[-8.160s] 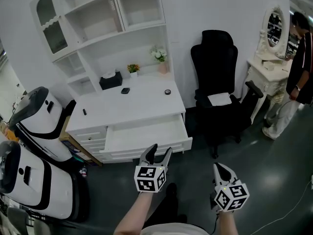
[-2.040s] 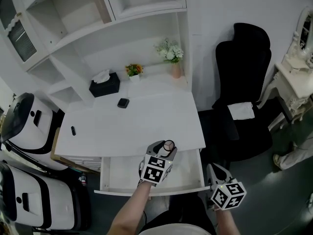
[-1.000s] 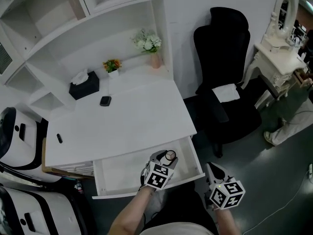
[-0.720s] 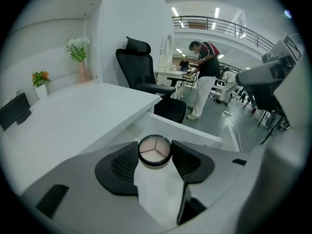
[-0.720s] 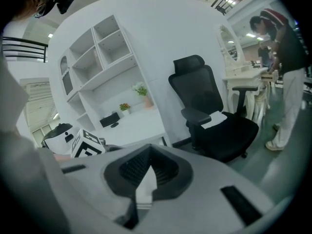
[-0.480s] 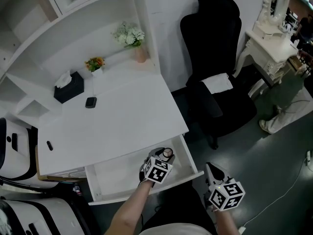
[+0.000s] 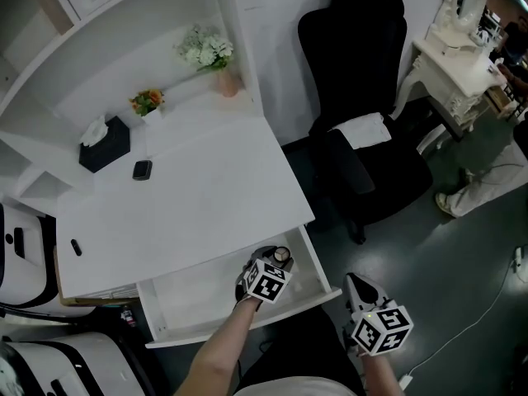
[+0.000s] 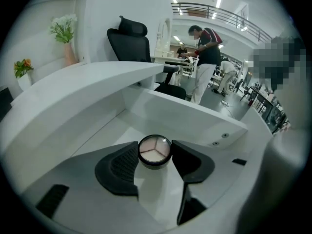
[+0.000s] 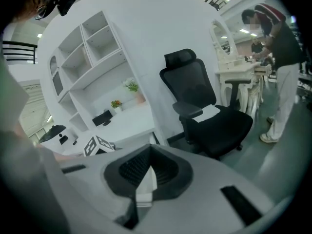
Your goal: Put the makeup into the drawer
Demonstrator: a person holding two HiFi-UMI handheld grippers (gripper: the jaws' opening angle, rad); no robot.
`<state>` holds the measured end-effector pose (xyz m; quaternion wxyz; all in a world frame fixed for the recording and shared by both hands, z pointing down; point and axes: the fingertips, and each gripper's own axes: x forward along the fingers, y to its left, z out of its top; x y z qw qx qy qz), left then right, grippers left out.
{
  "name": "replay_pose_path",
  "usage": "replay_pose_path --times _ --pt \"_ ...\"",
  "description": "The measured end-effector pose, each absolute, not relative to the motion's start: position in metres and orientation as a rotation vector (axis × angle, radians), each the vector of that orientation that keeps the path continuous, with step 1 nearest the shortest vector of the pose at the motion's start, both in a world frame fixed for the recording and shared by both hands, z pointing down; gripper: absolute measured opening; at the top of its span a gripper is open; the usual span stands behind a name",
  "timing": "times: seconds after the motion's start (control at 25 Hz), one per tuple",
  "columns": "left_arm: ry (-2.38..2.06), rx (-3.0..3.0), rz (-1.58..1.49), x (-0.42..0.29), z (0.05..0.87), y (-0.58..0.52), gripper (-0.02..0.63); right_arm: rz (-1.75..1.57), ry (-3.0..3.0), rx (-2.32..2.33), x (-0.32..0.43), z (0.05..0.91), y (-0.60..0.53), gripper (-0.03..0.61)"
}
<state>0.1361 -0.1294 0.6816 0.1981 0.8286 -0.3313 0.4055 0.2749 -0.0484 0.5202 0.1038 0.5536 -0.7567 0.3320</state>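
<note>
The left gripper (image 7: 275, 260) clamps the makeup compact (image 8: 154, 150) over the open drawer (image 7: 194, 297). Lowering it flat onto the drawer floor before release seems best. The right gripper (image 7: 356, 287) is closed and empty.

The makeup (image 7: 282, 255), in my left gripper (image 7: 278, 259), is over the drawer's (image 7: 194, 297) right end, below the desk's (image 7: 190, 196) near edge; a chair (image 7: 363, 97) stands farther right.

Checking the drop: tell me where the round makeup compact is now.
Head view, lower centre: the makeup compact is clamped in the left tongs, over the open drawer's right end.
</note>
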Motion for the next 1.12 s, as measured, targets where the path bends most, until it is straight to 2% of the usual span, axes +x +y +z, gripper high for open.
replay_pose_path --times 1.12 --pt "-0.945 2.225 1.152 0.134 0.707 -0.129 0.232 1.018 -2.245 1.601 0.286 0.527 -0.054 0.002"
